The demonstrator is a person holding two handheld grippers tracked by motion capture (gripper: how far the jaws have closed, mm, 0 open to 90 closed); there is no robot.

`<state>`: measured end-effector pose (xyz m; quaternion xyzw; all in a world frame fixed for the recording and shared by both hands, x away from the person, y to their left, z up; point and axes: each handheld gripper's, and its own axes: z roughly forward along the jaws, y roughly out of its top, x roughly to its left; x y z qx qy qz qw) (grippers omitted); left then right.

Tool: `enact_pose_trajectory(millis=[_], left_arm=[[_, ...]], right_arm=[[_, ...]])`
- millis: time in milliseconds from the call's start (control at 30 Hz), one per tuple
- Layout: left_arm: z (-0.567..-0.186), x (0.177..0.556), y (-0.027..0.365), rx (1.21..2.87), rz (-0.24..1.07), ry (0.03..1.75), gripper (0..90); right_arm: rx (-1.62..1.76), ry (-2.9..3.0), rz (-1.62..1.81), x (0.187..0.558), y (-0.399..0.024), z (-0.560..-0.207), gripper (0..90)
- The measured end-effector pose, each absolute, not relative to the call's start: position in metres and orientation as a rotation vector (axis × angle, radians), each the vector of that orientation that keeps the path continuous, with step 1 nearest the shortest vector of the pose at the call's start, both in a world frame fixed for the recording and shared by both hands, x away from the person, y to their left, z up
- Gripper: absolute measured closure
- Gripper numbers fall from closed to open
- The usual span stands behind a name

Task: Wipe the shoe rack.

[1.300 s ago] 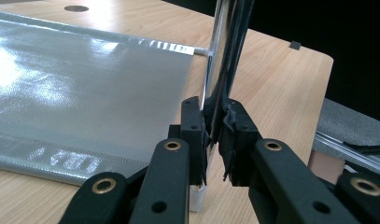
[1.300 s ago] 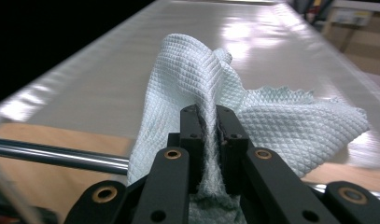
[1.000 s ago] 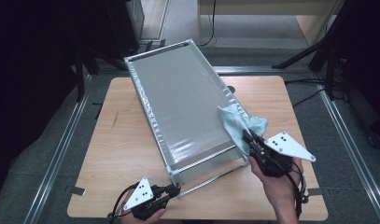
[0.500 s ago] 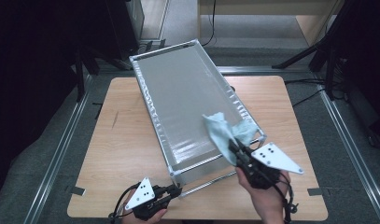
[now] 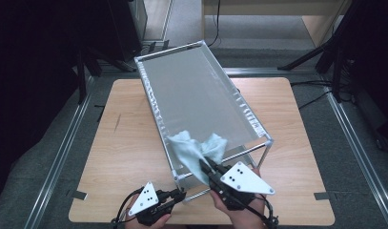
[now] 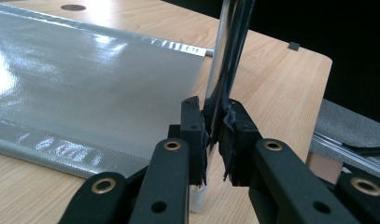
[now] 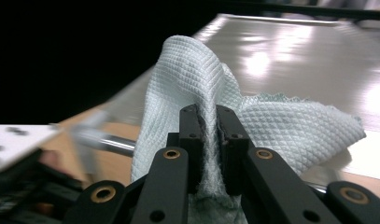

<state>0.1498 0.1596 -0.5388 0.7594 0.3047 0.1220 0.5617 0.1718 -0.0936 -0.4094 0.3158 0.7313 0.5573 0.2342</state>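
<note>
Left tool [image 6: 214,135] is clamping the rack's corner post [image 6: 229,51]. Right tool [image 7: 207,122] is pinching the cloth [image 5: 197,149], wiping the near shelf [image 5: 196,95] end just ahead; far end likely left.

Bright overhead light, glare on the grey sheet [image 7: 295,60], dark surroundings, blurred left edge in right gripper view

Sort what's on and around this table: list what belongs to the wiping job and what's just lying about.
In the job:
- light blue cloth, pinched in the right claw
- metal rack with its grey top sheet
- left claw, clamped on the rack's near corner post

Lying about:
- wooden table
- black cables on the floor
</note>
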Motion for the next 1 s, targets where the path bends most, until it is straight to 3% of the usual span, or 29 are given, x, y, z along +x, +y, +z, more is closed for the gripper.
enact_pose_trajectory(millis=[533, 800, 1000], left_arm=[[-0.539, 0.150, 0.158, 1.794, 0.282, 0.711, 80.4], [-0.539, 0.150, 0.158, 1.794, 0.281, 0.717, 80.4], [-0.539, 0.149, 0.150, 1.782, 0.290, 0.737, 80.2]], right_arm=[[1.182, 1.752, 1.474, 0.202, -0.210, -0.407, 82.4], [1.171, 1.766, 1.466, 0.192, -0.185, -0.408, 81.9], [1.036, 1.866, 1.540, 0.177, -0.137, -0.412, 81.4]])
